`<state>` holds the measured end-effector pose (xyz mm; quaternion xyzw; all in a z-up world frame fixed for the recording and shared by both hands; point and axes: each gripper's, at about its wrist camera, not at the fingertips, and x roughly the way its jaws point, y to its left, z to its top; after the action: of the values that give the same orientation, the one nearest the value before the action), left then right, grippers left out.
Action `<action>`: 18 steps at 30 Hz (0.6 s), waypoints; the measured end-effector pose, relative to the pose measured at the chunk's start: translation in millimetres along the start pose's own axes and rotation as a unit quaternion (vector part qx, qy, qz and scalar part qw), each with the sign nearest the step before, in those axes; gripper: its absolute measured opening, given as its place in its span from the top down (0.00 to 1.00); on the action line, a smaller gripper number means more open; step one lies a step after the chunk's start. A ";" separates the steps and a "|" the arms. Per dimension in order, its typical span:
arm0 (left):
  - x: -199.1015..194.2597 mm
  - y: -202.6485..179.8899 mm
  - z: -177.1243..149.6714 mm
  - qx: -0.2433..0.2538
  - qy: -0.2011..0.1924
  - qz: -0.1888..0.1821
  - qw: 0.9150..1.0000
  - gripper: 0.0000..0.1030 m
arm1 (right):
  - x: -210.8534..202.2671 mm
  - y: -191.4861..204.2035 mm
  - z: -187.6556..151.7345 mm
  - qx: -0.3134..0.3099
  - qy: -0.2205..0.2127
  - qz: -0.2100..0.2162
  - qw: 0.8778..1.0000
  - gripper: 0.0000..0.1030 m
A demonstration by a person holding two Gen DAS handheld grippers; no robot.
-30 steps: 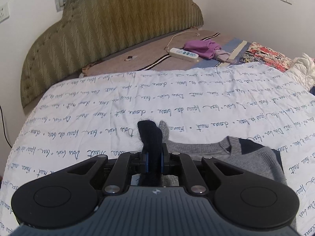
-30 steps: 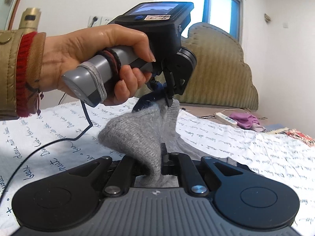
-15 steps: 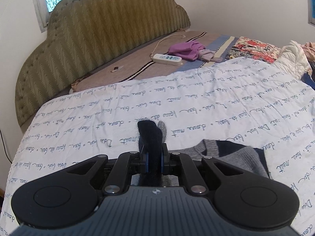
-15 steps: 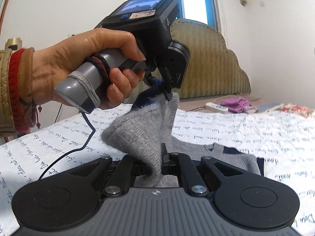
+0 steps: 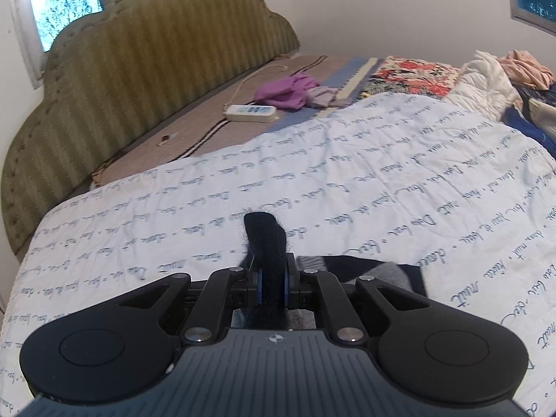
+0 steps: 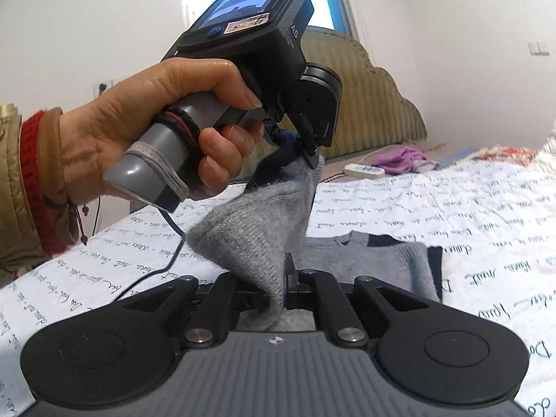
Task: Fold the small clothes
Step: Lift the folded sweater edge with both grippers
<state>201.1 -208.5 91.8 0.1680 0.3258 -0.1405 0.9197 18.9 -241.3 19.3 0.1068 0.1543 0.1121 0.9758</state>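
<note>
A small grey sweater (image 6: 365,260) with navy trim lies on the white bedspread (image 5: 347,187), its left side lifted. My left gripper (image 5: 271,286) is shut on the sweater's navy cuff (image 5: 264,239), which sticks up between the blue pads. The right wrist view shows that same left gripper (image 6: 305,154), held by a hand (image 6: 146,132), pinching the raised cloth from above. My right gripper (image 6: 276,295) is shut on the lifted grey fold (image 6: 253,236), which hangs from the left gripper down into its jaws. The sweater's body (image 5: 378,274) lies flat to the right.
A green padded headboard (image 5: 139,80) runs along the far side. A white power strip (image 5: 250,113) and purple cloth (image 5: 288,92) lie on the bare mattress. Piled bedding and clothes (image 5: 486,76) sit at the far right. A black cable (image 6: 153,271) trails over the bedspread.
Both grippers have carried the lifted sleeve sideways over the sweater's body. The grey collar has slid toward and partly under the left gripper. Both grips stay the same.
</note>
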 end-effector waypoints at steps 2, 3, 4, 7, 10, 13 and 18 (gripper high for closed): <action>5.1 -9.7 0.1 0.004 0.003 -0.004 1.000 0.90 | -1.6 -8.3 -1.2 0.013 0.005 -0.001 1.000 0.94; 7.8 -14.0 0.1 0.006 0.005 -0.005 1.000 0.90 | -1.7 -12.9 -2.0 0.020 0.007 -0.002 1.000 0.94; 10.5 -18.4 0.0 0.008 0.007 -0.008 1.000 0.90 | -1.7 -17.6 -3.1 0.028 0.010 -0.002 1.000 0.94; 18.5 -31.3 -1.4 0.015 0.013 -0.013 1.000 0.90 | -1.2 -31.9 -7.0 0.057 0.019 -0.002 0.998 0.94; 25.3 -45.2 -3.5 0.024 0.016 -0.015 0.999 0.90 | -2.6 -42.4 -10.3 0.077 0.024 -0.004 0.997 0.94; 31.4 -56.3 -6.0 0.030 0.020 -0.019 0.999 0.90 | -5.5 -48.1 -12.8 0.082 0.024 -0.008 0.996 0.94; 40.2 -71.1 -8.5 0.038 0.023 -0.026 0.999 0.90 | -10.2 -54.8 -16.9 0.084 0.028 -0.012 0.996 0.94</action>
<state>200.4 -275.4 44.1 0.1978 0.3459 -0.1727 0.9008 14.1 -293.1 -6.8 0.1838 0.1918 0.0904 0.9598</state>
